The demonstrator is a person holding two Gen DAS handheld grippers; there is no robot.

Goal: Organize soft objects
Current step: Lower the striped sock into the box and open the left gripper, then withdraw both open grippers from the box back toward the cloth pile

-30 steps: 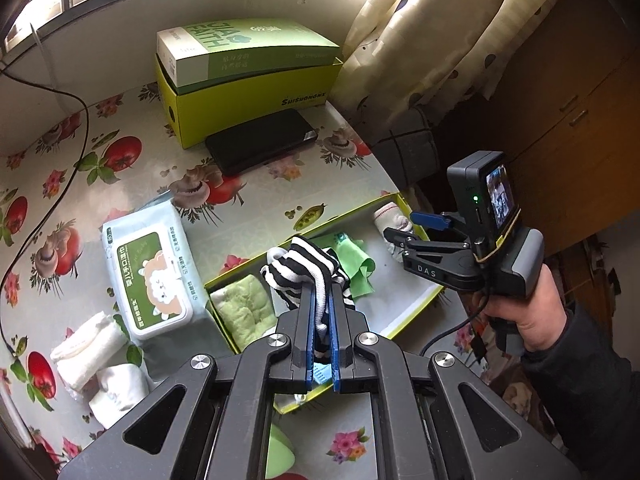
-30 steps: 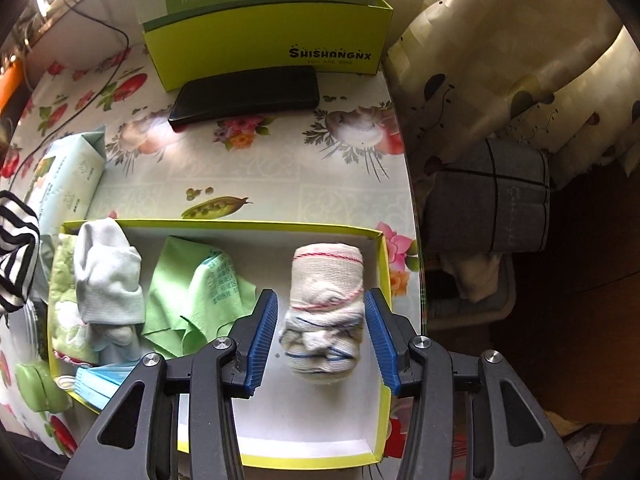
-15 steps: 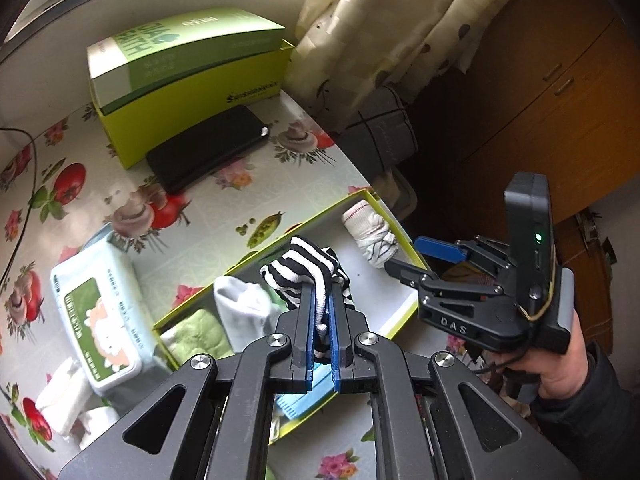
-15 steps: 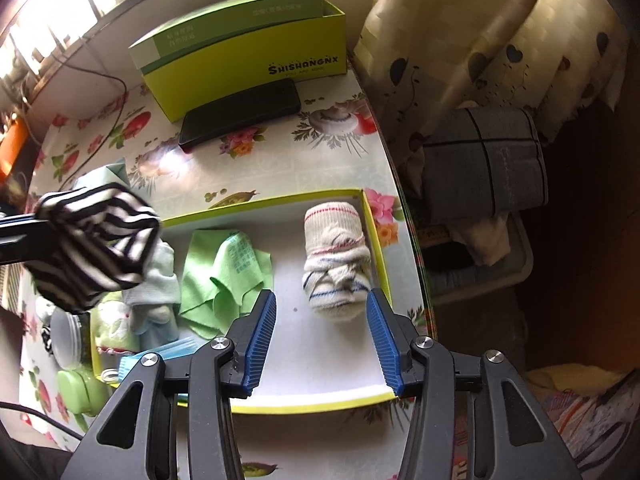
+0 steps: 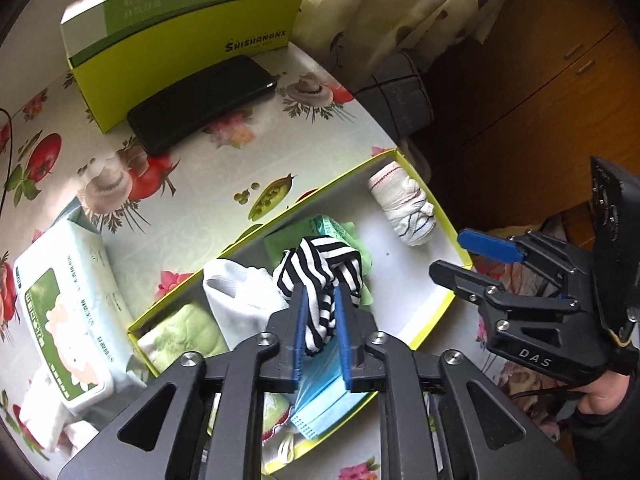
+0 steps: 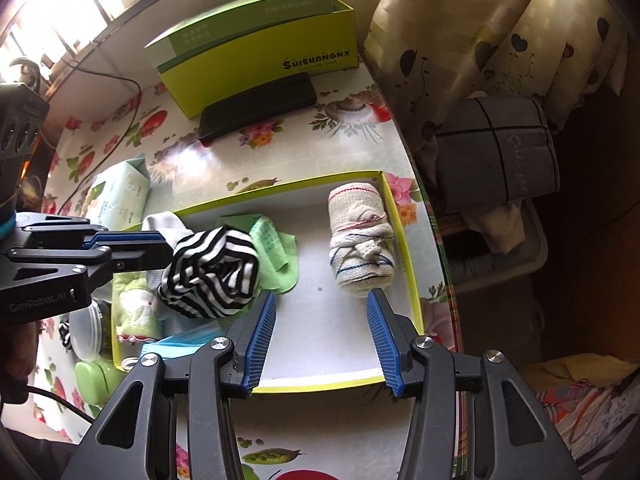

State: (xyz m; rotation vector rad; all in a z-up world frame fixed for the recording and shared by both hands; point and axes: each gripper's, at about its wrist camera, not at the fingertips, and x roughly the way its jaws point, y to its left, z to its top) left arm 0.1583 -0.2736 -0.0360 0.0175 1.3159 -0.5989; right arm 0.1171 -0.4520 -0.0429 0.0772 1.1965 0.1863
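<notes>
1. The left gripper (image 5: 322, 332) hung over the middle of the shallow yellow-rimmed tray (image 5: 436, 208), its jaws opening, with the black-and-white striped bundle (image 5: 320, 276) between the blue pads; whether the pads touched the cloth could not be told.
2. The striped bundle sat above the green cloth (image 6: 276, 248) near the tray's centre, with a white sock (image 5: 240, 296) just beside it toward the tray's left end.
3. The right gripper (image 6: 322, 344) stood with its jaws apart and nothing between them, over the bare floor by the tray's near edge.
4. A rolled white sock with red and blue stripes (image 6: 360, 244) lay against the tray's right wall, just beyond the right gripper's fingertips.
5. A pale green towel (image 5: 188, 332) and a blue face mask (image 5: 320, 396) lay at the tray's left end.
6. A pack of wet wipes (image 5: 68, 312) rested on the table left of the tray.
7. A black phone (image 5: 200, 104) lay before the green box (image 5: 180, 40) at the table's far edge.
</notes>
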